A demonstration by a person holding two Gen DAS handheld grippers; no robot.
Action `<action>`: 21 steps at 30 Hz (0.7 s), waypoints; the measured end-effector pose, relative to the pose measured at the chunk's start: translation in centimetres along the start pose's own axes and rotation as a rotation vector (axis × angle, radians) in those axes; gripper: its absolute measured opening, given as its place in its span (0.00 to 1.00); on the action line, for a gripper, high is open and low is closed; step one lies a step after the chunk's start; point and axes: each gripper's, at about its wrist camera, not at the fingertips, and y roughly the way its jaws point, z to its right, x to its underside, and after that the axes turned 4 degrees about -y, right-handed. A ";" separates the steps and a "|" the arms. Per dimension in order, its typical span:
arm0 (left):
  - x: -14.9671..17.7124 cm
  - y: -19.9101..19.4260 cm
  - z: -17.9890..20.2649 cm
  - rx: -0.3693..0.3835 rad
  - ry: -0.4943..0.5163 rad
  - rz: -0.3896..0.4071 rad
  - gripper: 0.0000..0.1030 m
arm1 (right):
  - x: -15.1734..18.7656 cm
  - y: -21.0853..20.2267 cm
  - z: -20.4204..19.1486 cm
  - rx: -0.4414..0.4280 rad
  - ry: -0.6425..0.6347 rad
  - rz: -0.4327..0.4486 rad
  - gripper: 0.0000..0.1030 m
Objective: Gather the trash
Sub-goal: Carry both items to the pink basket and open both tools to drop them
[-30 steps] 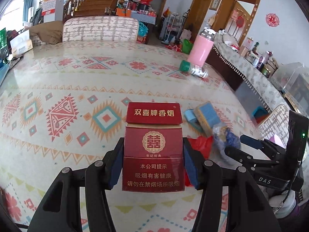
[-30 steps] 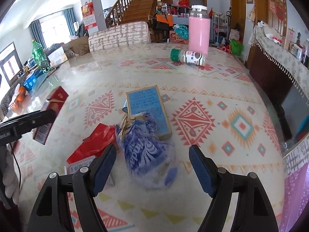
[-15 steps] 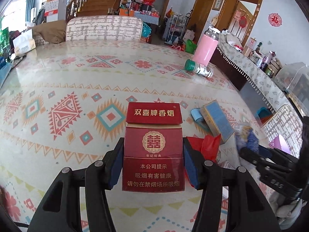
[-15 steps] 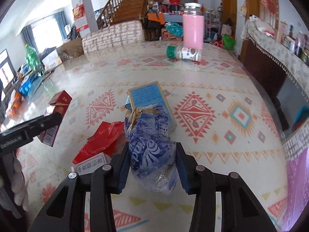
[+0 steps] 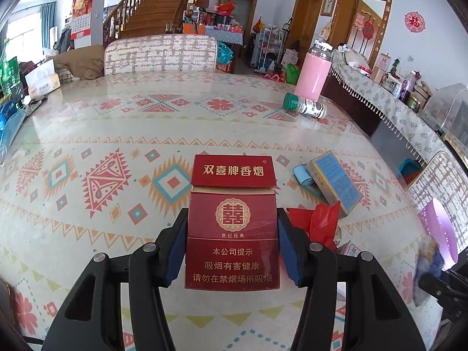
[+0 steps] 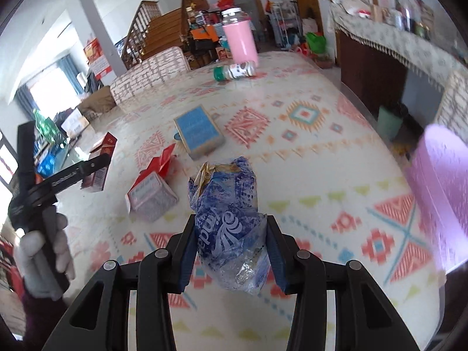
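A large table [image 5: 87, 134], covered by a cloth patterned with red, orange and teal diamonds and triangles, is seen in both views. In the right wrist view a blue box [image 6: 199, 131] is laid flat near the middle, with a red-flapped white carton [image 6: 152, 193] at its seven o'clock. At the blue box's one o'clock, by the far edge, a green-capped bottle [image 6: 234, 71] is laid on its side just beside an upright pink tumbler [image 6: 239, 41].
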 end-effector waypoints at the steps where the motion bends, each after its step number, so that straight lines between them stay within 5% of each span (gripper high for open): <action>1: 0.1 -0.1 0.1 -0.002 0.003 0.006 0.54 | 0.3 -0.4 0.0 0.001 0.004 0.004 0.46; 11: -0.1 -2.9 0.8 0.018 0.010 0.049 0.54 | 2.0 -4.1 1.0 0.023 0.024 0.058 0.46; 21: 2.5 -8.6 7.4 0.083 0.189 0.054 0.54 | 4.0 -8.5 2.9 0.042 0.075 0.156 0.46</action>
